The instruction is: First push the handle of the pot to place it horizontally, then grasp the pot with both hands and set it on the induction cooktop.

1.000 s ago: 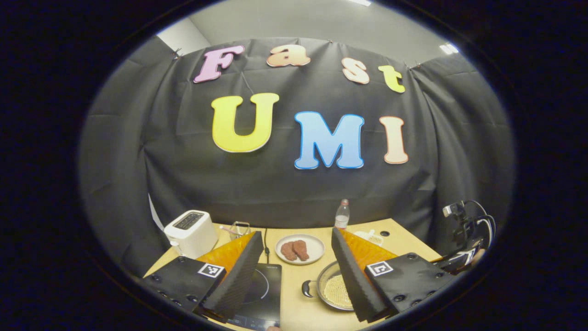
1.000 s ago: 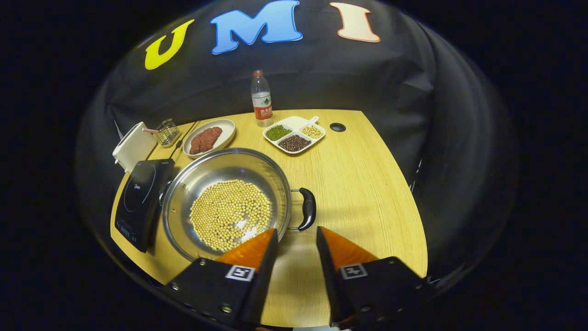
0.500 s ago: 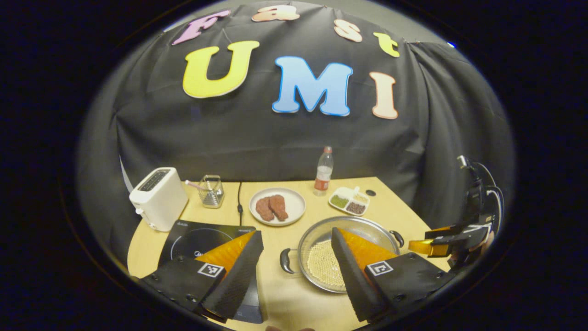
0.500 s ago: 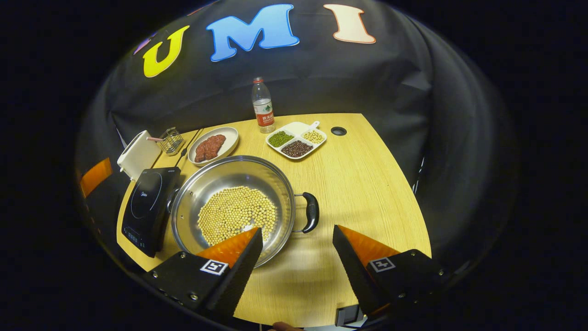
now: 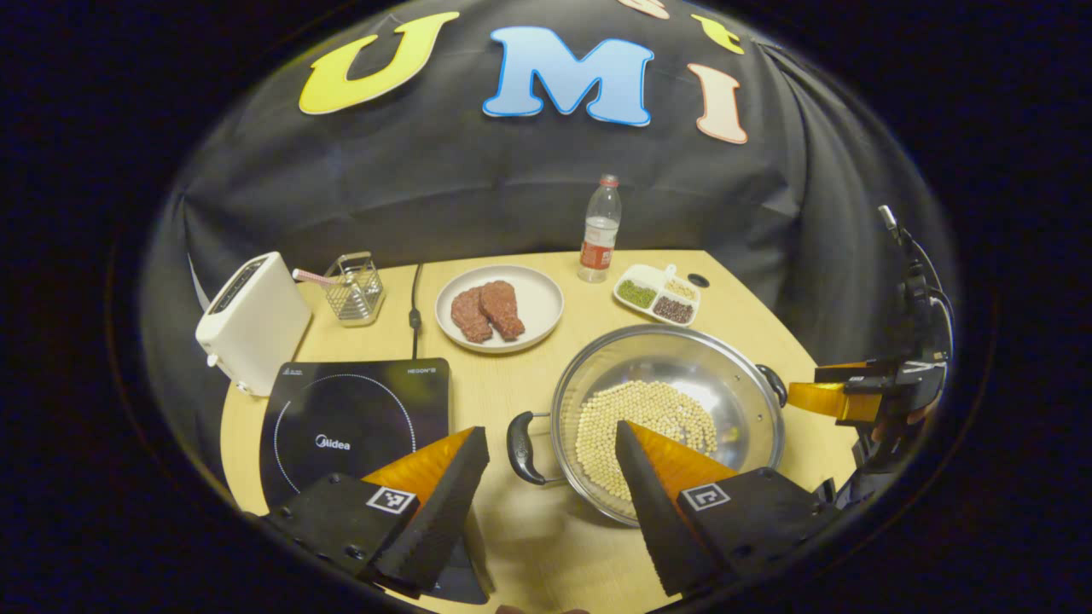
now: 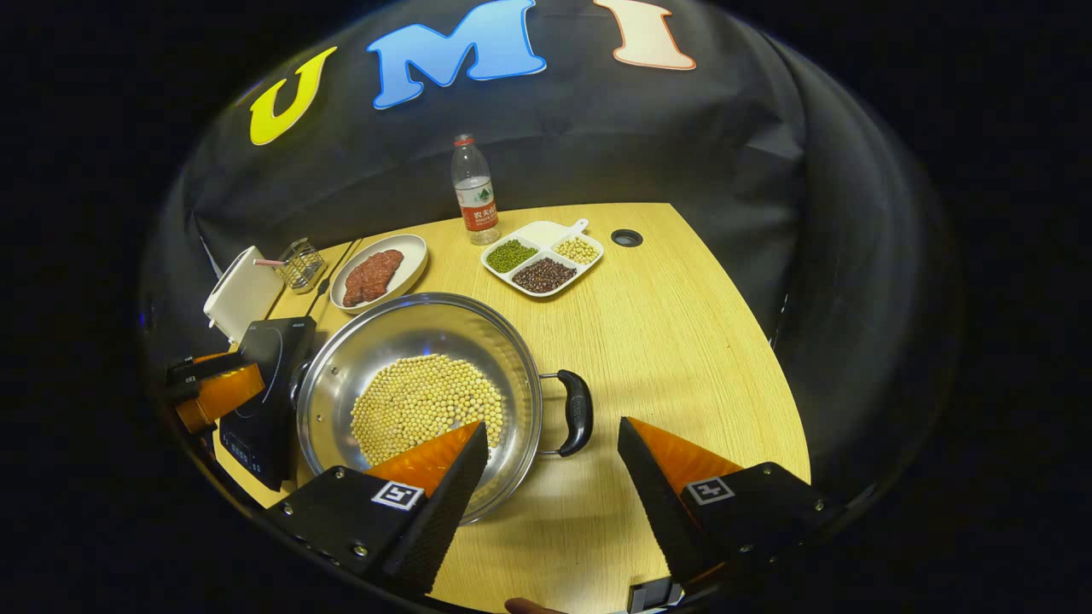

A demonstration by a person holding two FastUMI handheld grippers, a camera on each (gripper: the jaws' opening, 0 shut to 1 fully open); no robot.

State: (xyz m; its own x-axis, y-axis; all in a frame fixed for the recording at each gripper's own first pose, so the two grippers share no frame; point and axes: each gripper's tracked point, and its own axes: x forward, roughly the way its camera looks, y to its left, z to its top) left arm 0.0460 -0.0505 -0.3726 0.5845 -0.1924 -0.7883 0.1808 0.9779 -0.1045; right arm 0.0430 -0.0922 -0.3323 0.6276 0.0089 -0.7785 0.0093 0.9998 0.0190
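A steel pot (image 5: 742,384) (image 6: 401,328) holding yellow soybeans (image 5: 636,418) (image 6: 426,405) sits on the wooden table, with one black handle on each side. My left gripper (image 5: 550,448) is open, above the pot's left handle (image 5: 520,437). My right gripper (image 6: 550,439) is open too, hovering just short of the right handle (image 6: 577,412). The black induction cooktop (image 5: 354,422) (image 6: 264,384) lies left of the pot. In the left gripper view the right gripper (image 5: 840,394) comes in beside the pot's far handle; in the right gripper view the left gripper (image 6: 213,392) hangs over the cooktop.
Behind the pot stand a plate of meat (image 5: 499,307) (image 6: 375,273), a water bottle (image 5: 599,228) (image 6: 473,189) and a divided dish of beans (image 5: 659,292) (image 6: 542,260). A white toaster (image 5: 252,320) and a wire basket (image 5: 354,288) sit at the back left. A cable (image 5: 415,307) runs from the cooktop.
The left gripper's view has tilted down and moved in over the pot's left handle. My right gripper opened wider about a second ago and has stayed near the right handle. The pot has not moved.
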